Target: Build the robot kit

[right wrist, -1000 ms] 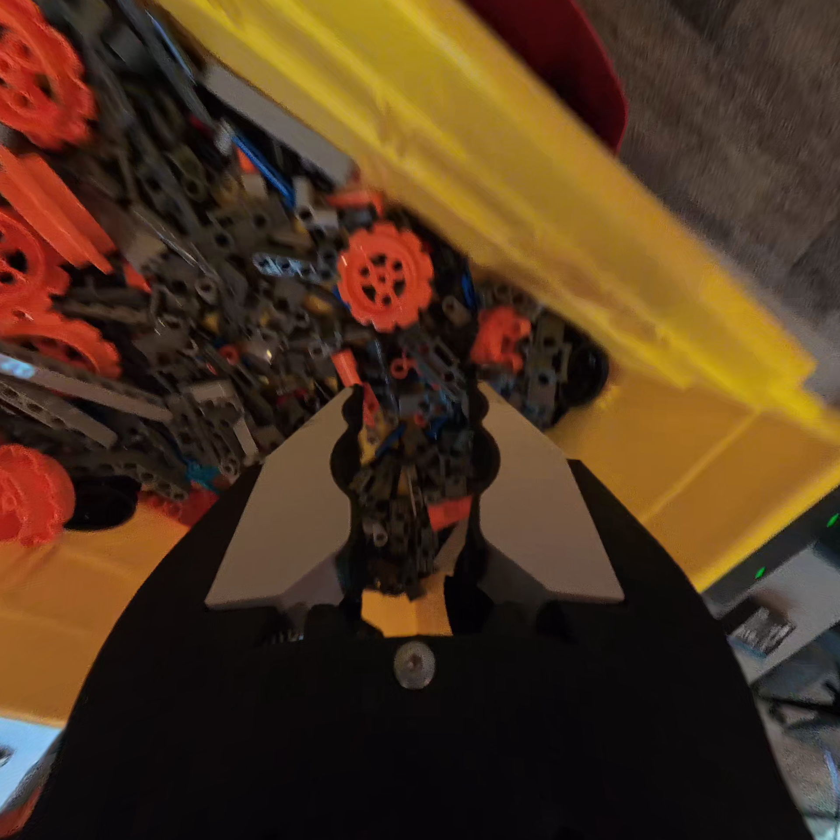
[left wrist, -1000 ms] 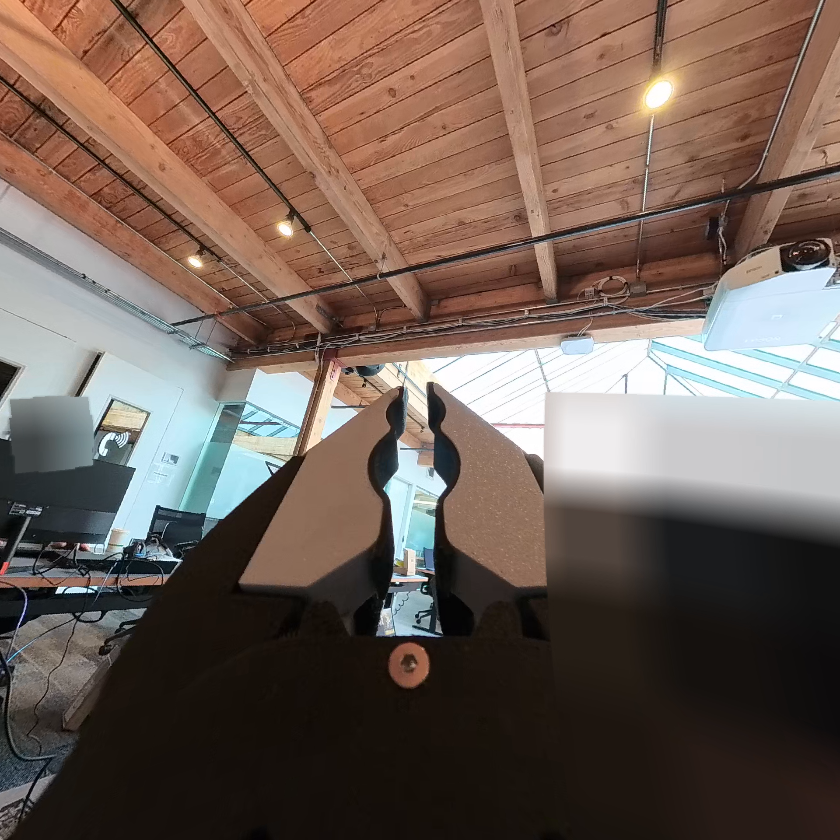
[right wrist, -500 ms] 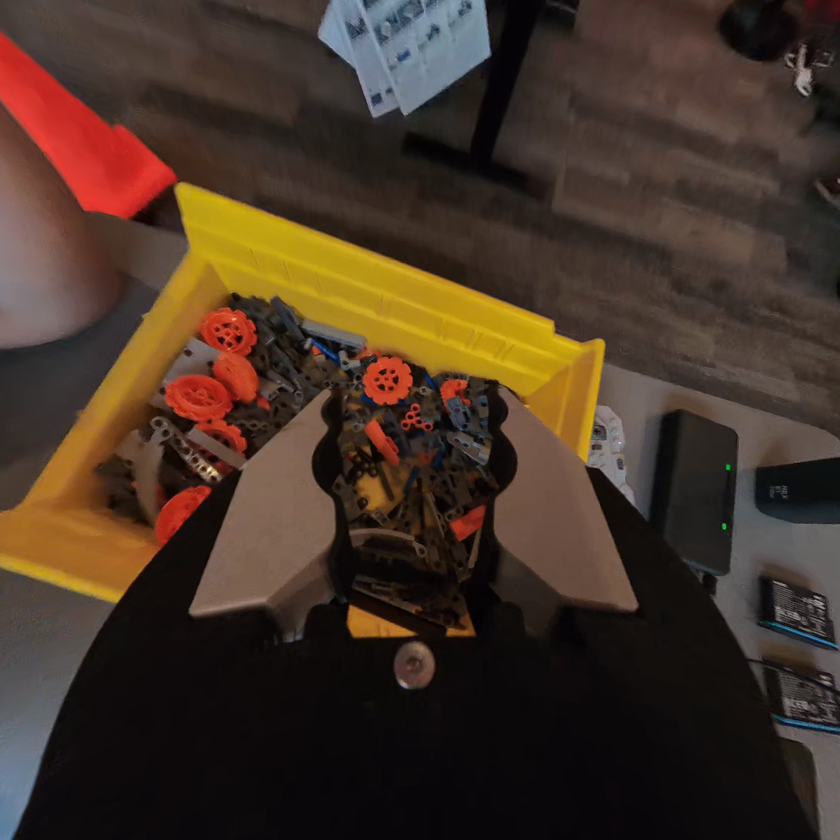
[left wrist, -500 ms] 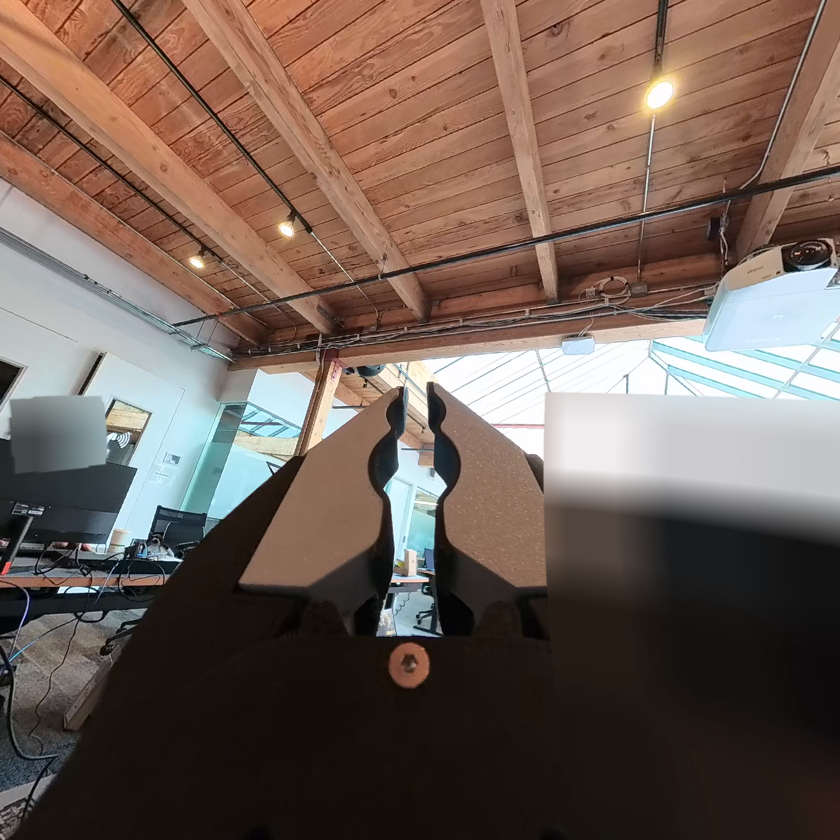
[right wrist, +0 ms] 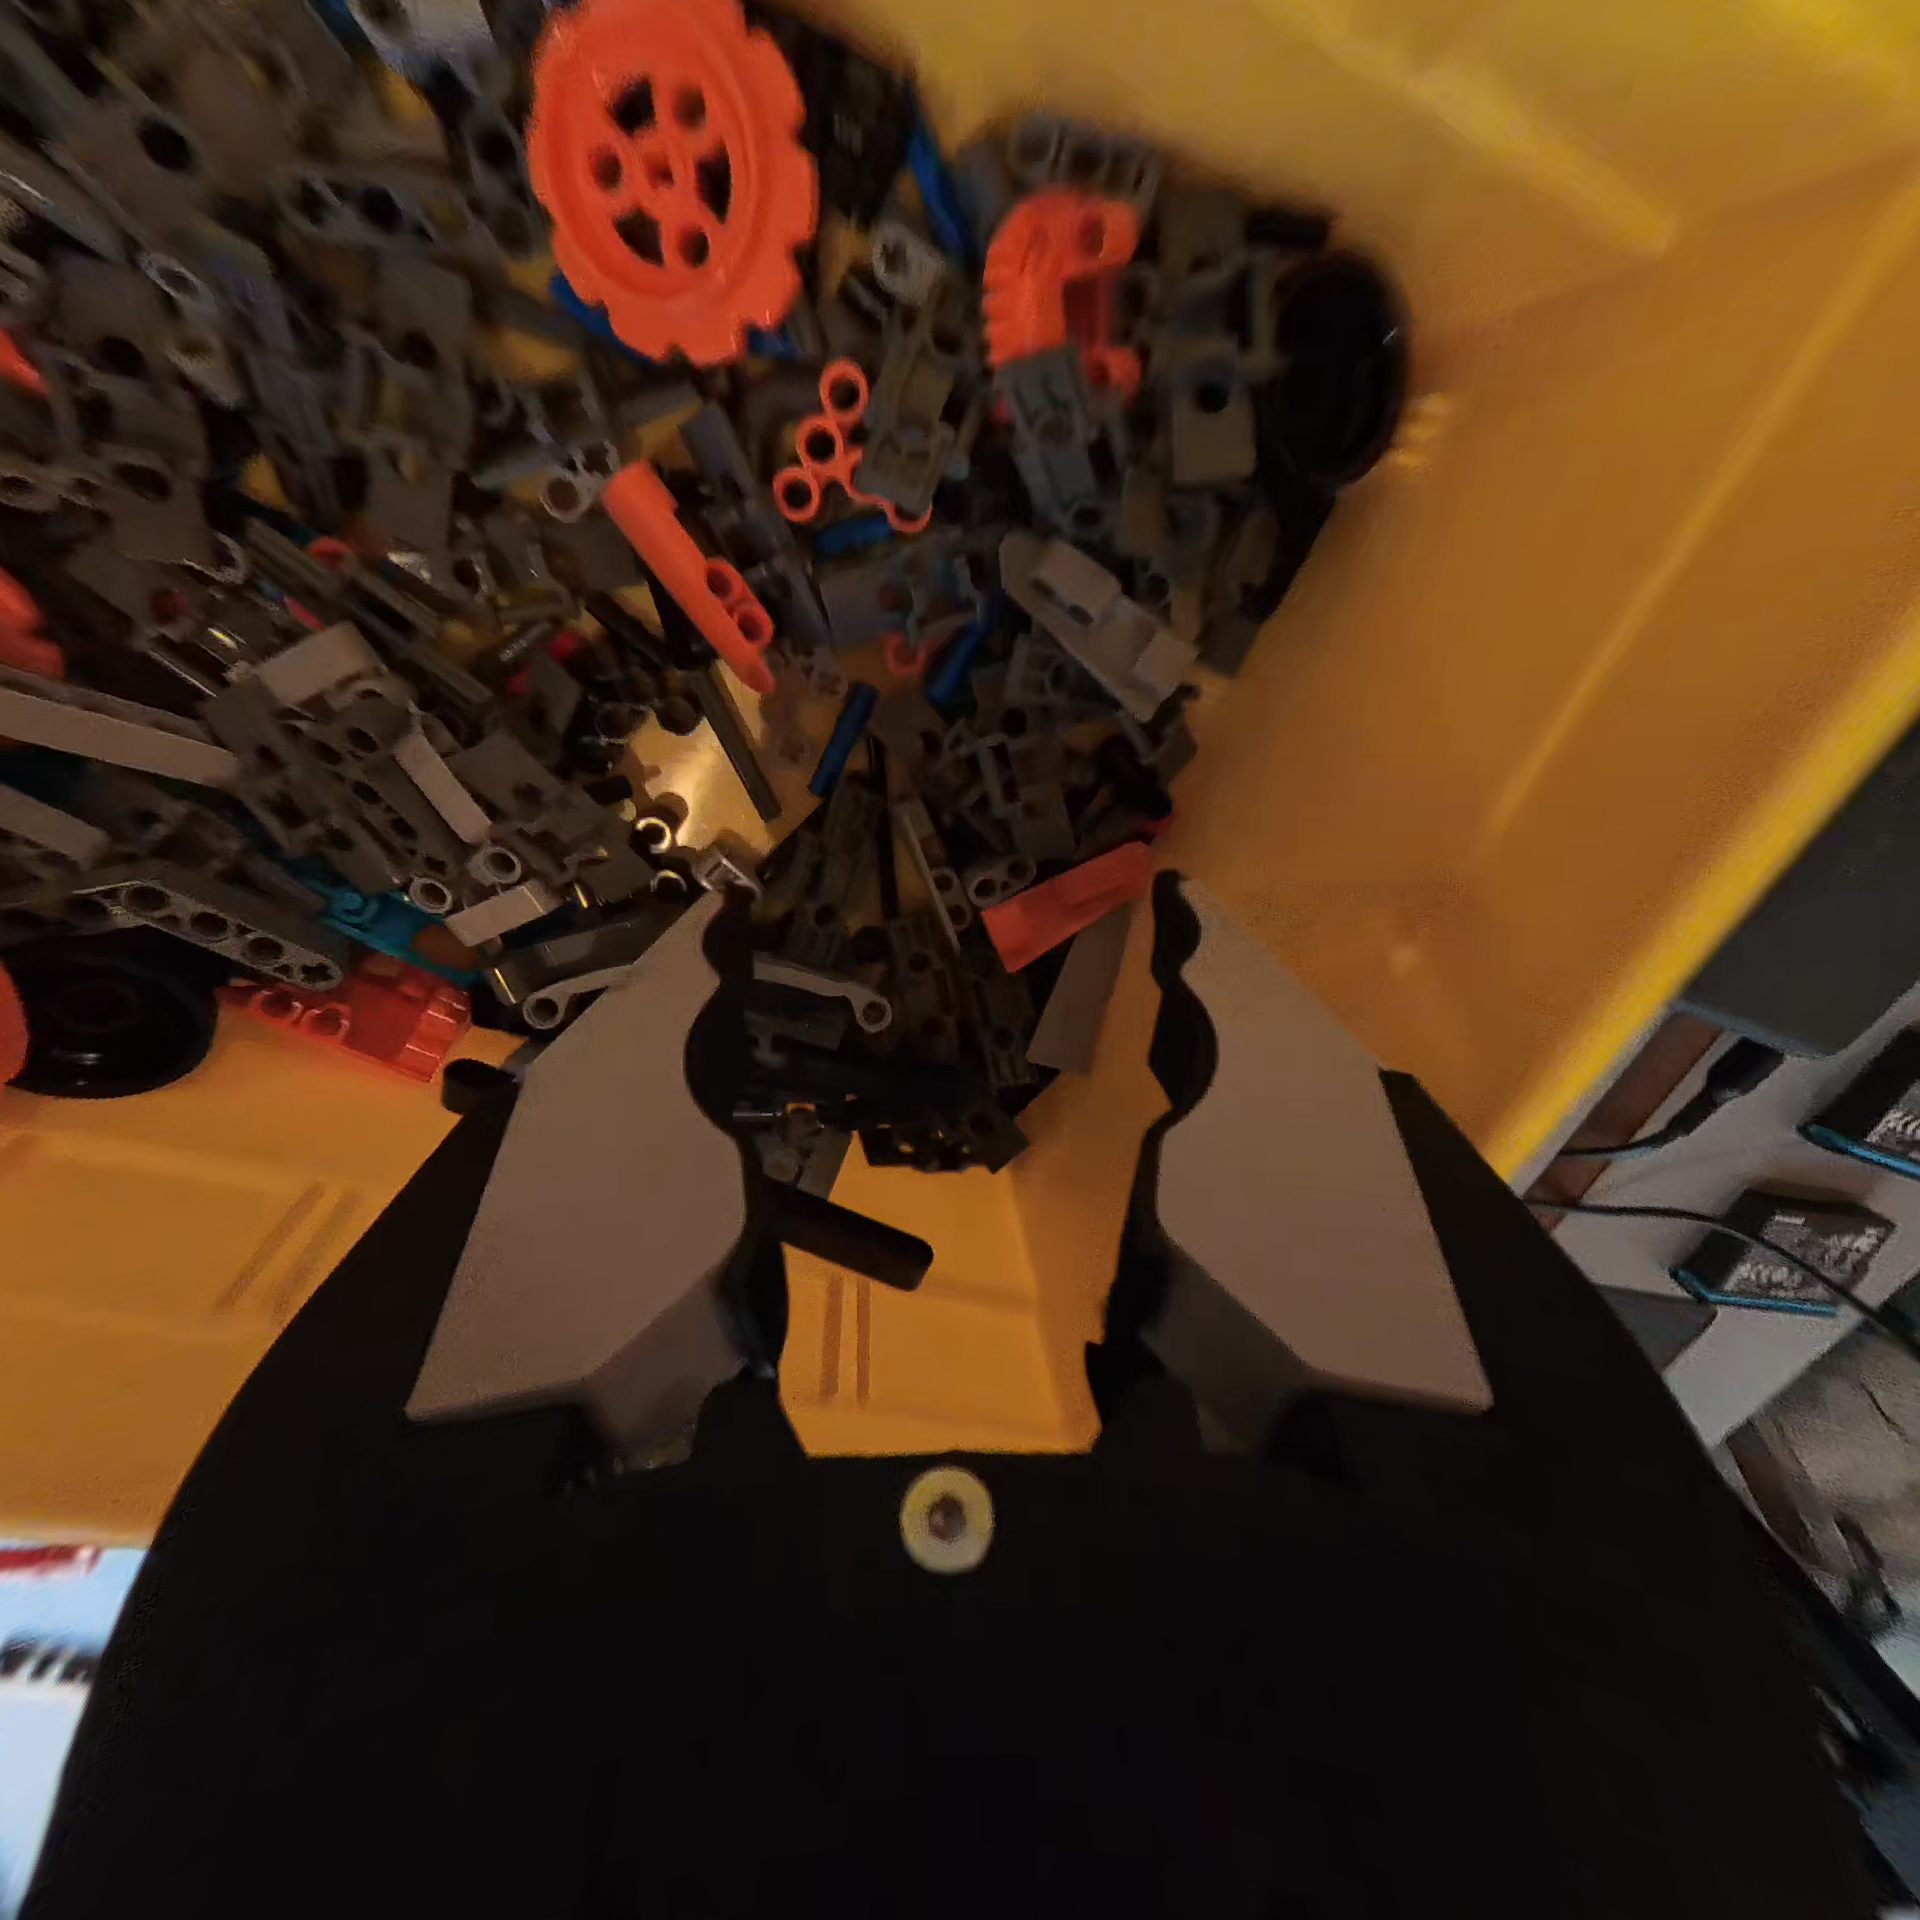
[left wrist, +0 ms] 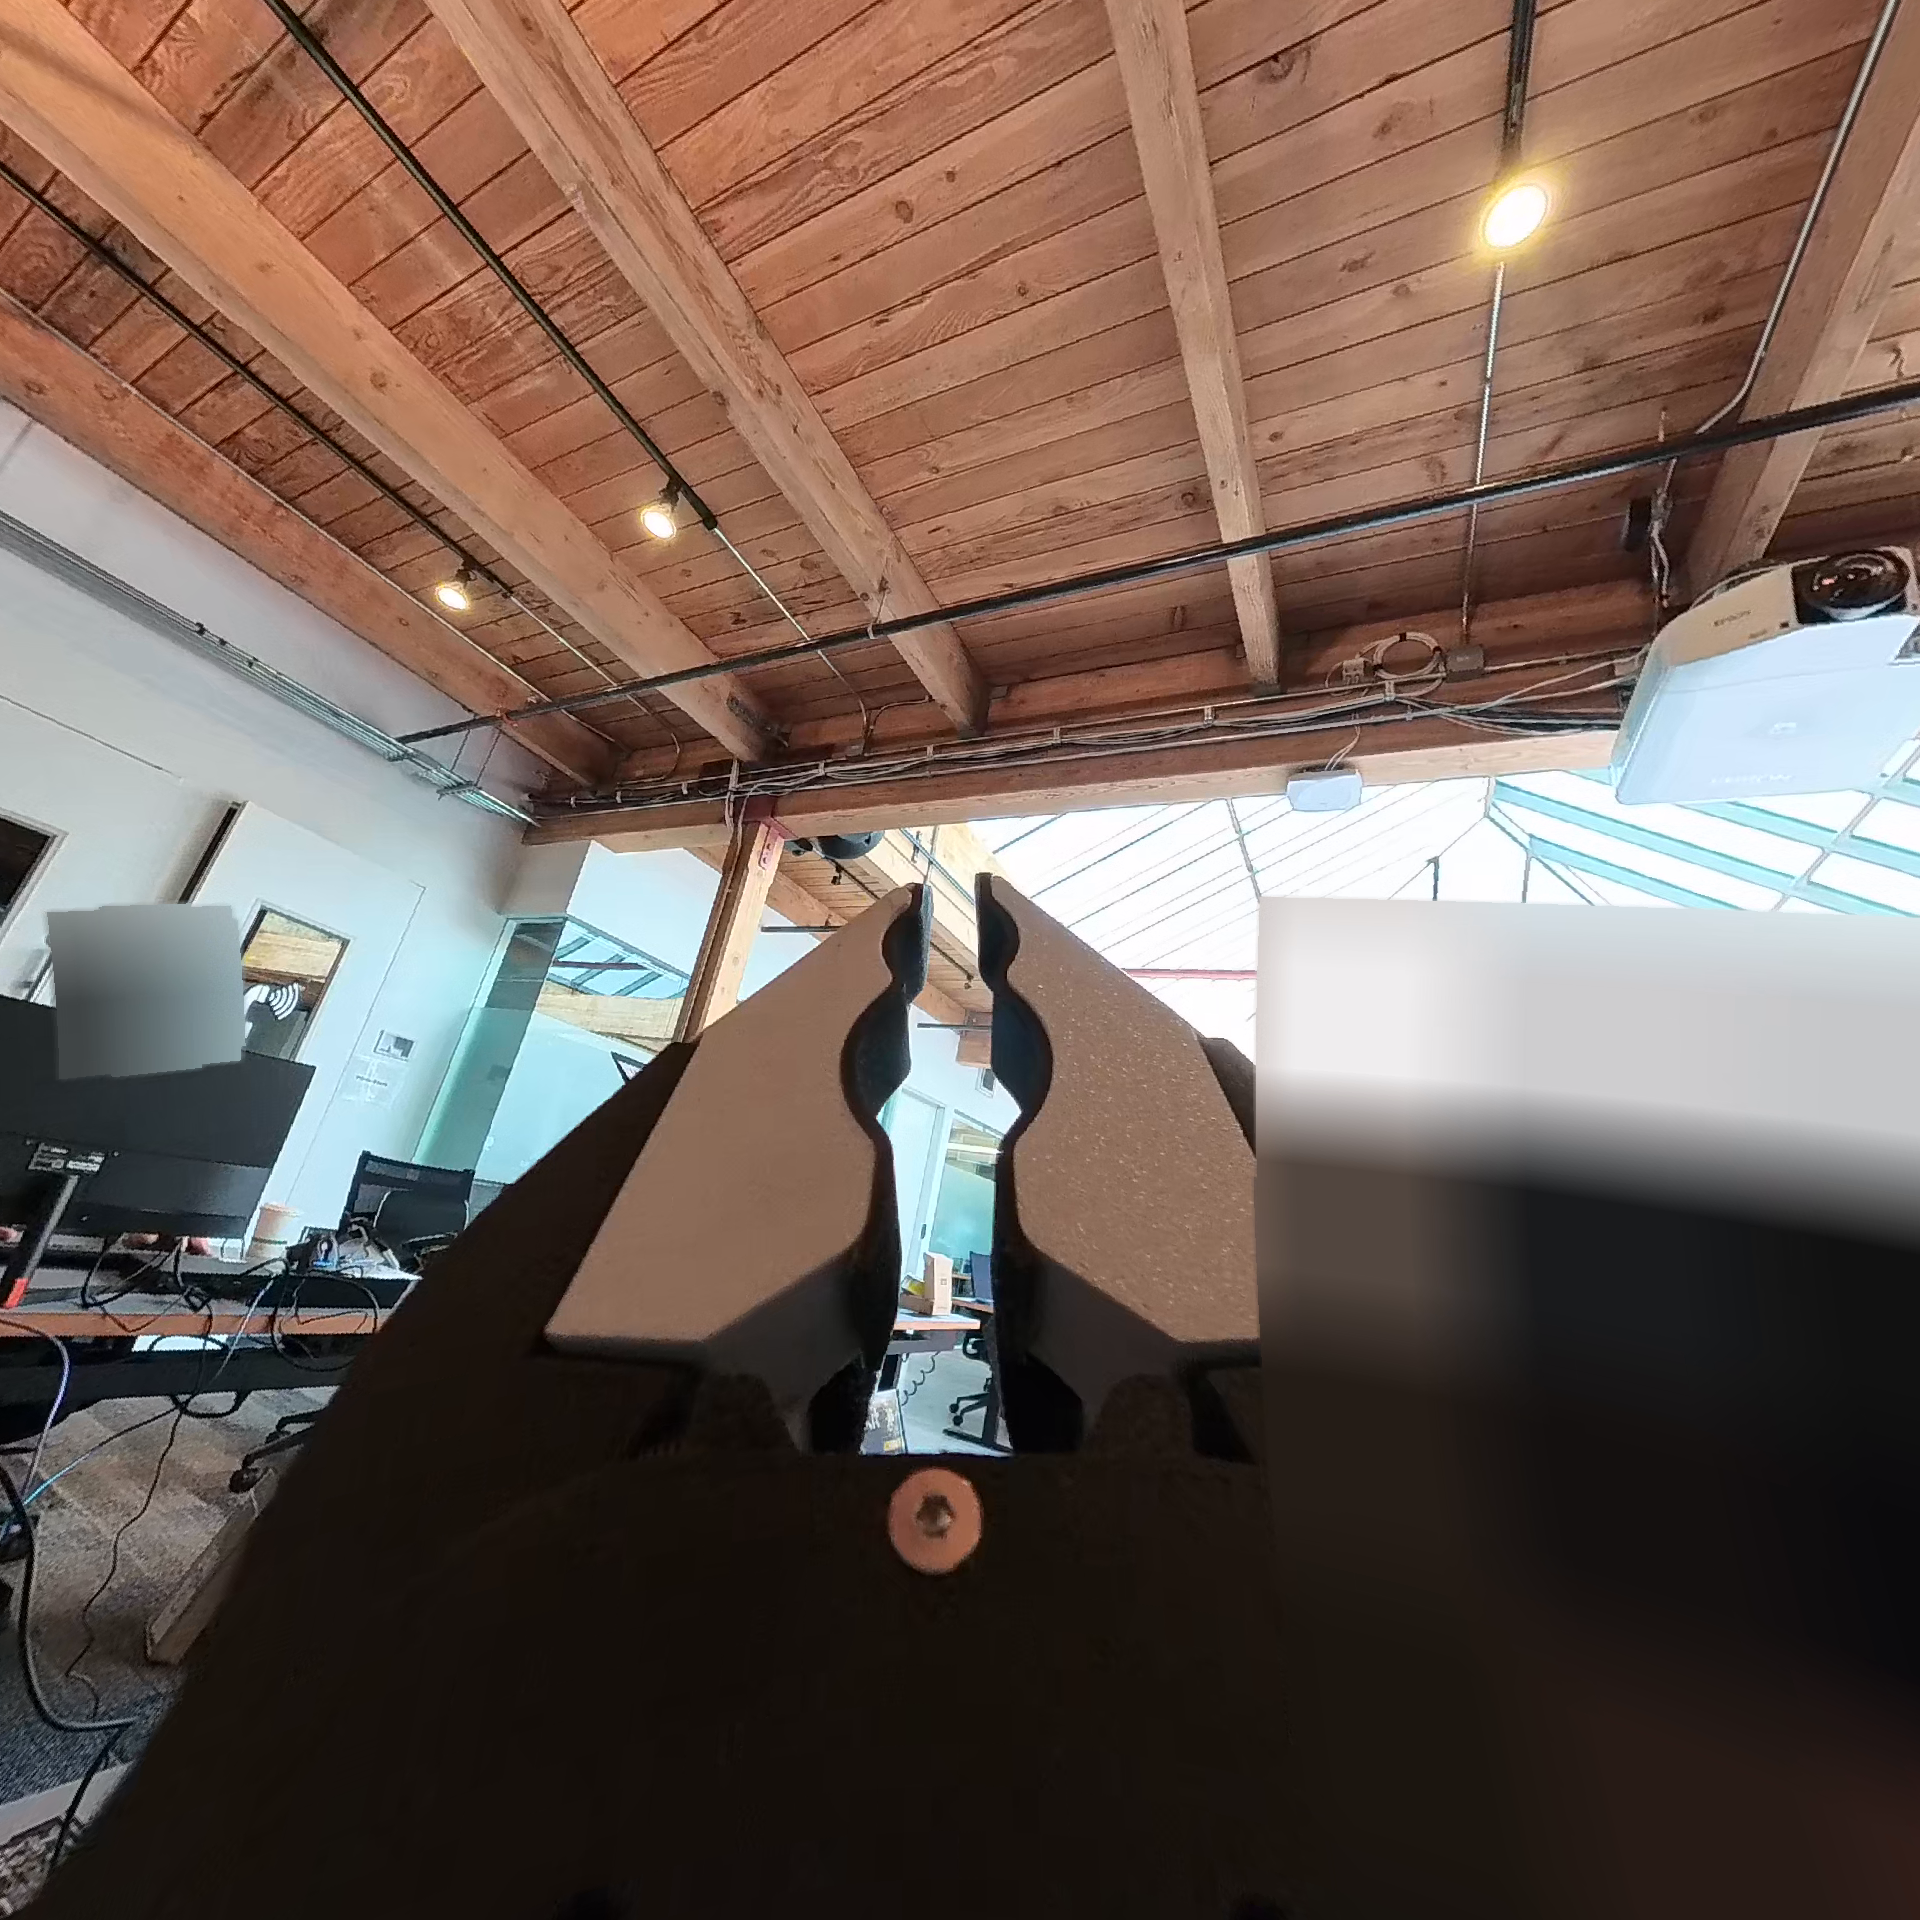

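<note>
My right gripper is open, low inside a yellow bin, with its fingertips at the near edge of a heap of small grey, black and orange building pieces. Dark pieces lie between the fingers; a black pin lies on the bin floor beside the left finger. An orange toothed wheel lies at the far side of the heap, and an orange flat piece is by the right fingertip. My left gripper points up at a wooden ceiling, jaws almost together, holding nothing.
A black tyre lies at the heap's left. Black devices with cables sit on a grey surface right of the bin. In the left wrist view, a white projector hangs from the ceiling and a desk with a monitor stands far left. The gap from one gripper's tips to the other's is roughly 45 cm. From my right tips it is roughly 7 cm to the black pin; from my left, 45 cm.
My right gripper pulled up and back from the bin half a second ago, then dropped down into it again, with the jaws wider apart. My left gripper has not moved.
</note>
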A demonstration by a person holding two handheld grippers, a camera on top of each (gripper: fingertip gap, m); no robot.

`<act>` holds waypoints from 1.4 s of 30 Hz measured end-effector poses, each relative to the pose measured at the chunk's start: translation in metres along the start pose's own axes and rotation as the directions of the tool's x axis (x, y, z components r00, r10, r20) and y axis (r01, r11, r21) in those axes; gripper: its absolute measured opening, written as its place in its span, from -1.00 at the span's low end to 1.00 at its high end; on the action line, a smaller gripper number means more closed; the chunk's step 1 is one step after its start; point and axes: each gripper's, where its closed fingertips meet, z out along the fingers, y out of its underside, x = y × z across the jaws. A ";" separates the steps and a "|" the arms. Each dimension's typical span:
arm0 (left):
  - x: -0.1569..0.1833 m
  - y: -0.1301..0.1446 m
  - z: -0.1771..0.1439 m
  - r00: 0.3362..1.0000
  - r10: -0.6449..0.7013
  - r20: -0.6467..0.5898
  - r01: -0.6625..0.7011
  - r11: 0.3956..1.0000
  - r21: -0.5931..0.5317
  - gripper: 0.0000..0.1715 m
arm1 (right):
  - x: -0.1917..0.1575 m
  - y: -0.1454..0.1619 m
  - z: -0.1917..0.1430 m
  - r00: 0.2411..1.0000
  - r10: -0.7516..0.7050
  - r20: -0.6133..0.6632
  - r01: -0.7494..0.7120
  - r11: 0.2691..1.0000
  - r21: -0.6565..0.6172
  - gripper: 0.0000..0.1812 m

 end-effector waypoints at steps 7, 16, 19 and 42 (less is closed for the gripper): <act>0.001 -0.001 0.000 1.000 -0.001 -0.004 0.001 1.000 0.001 -0.93 | 0.003 0.002 0.013 0.999 -0.027 -0.033 0.020 0.978 -0.206 -0.13; 0.002 -0.001 0.000 1.000 0.004 -0.004 -0.004 1.000 0.002 -0.93 | 0.000 -0.001 0.023 0.982 -0.173 0.074 0.188 0.933 -0.306 -0.41; 0.002 0.000 0.000 1.000 0.000 -0.004 0.000 1.000 -0.001 -0.93 | 0.004 -0.003 0.023 0.974 -0.214 0.078 0.227 0.921 -0.316 -0.65; 0.002 0.000 0.001 1.000 0.004 -0.003 -0.004 1.000 -0.001 -0.93 | -0.004 -0.023 -0.013 0.979 -0.168 0.115 0.193 0.945 -0.264 -0.55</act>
